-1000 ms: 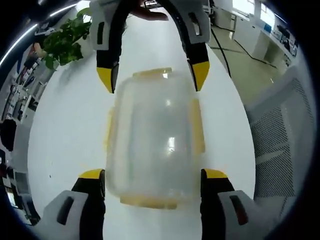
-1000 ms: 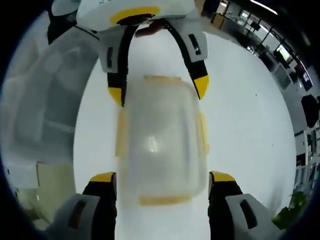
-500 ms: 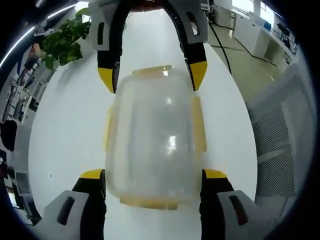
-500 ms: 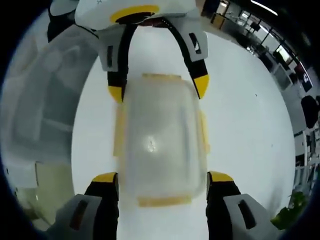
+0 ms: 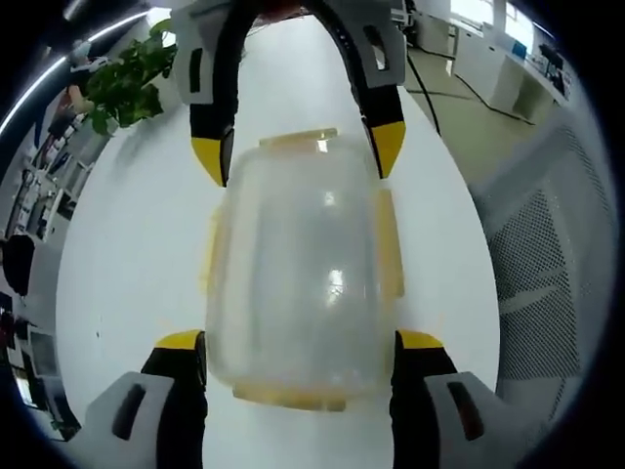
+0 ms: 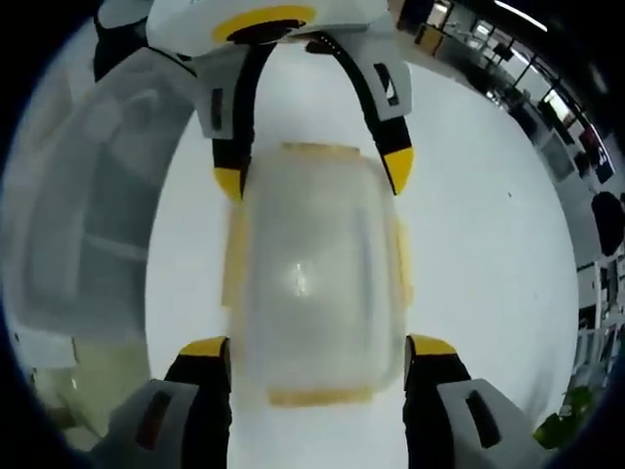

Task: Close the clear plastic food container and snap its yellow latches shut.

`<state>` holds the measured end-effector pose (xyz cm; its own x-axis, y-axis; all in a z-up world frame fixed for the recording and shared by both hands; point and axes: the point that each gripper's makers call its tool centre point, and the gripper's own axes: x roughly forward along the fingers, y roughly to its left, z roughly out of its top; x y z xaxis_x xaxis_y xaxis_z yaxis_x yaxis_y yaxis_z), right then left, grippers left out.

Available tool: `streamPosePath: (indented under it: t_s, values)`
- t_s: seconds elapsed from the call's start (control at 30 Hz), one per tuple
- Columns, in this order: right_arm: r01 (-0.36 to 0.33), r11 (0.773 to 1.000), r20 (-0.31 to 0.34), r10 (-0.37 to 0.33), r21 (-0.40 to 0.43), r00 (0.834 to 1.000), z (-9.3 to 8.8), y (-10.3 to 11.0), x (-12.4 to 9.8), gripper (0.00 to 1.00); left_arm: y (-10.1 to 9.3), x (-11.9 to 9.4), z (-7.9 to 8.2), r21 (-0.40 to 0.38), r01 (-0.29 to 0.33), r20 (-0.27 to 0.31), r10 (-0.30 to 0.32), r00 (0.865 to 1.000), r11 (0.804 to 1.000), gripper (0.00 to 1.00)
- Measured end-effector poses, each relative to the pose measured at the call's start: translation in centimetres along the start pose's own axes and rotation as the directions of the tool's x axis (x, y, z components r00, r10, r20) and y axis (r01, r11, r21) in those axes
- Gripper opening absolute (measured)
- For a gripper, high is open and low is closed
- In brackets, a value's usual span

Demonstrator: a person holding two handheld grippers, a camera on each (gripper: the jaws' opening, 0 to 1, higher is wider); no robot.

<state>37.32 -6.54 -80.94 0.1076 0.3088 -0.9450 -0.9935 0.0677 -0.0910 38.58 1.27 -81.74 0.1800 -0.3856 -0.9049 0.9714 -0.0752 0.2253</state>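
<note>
A clear plastic food container with its lid on top lies on the white table. Yellow latches run along its sides and ends. My left gripper is open, its yellow-tipped jaws spread on either side of the container's near end. The right gripper reaches in from the opposite end, open too, with its tips flanking the far corners. In the right gripper view the same container lies between my right gripper and the left gripper. Whether the latches are snapped down I cannot tell.
A potted green plant stands on the table's far left side. A white mesh chair sits beside the table edge, also seen as the chair in the right gripper view. Open office floor lies beyond.
The right gripper has moved closer, so its tips now flank the container's far corners. The container has stayed in place.
</note>
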Motion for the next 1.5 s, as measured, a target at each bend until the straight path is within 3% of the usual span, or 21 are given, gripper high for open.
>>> streamPosePath:
  t_s: [0.5, 1.13, 1.5]
  values:
    - [-0.015, 1.0, -0.01, 0.015, -0.02, 1.0, 4.2, 0.5, 1.5, 0.72, -0.8, -1.8, -4.2, -0.028, -0.014, -0.015, 0.013, 1.0, 1.0, 0.77]
    - [-0.037, 0.996, -0.012, 0.036, -0.087, 0.999, 11.5, -0.1, 3.9, 0.72, -0.9, -4.8, -11.3, -0.101, -0.043, -0.024, 0.041, 0.999, 0.994, 0.77]
    - [-0.039, 0.995, -0.013, 0.038, -0.095, 0.999, 13.7, 0.0, 4.6, 0.72, -1.1, -5.7, -13.5, -0.111, -0.049, -0.03, 0.046, 0.998, 0.993, 0.77]
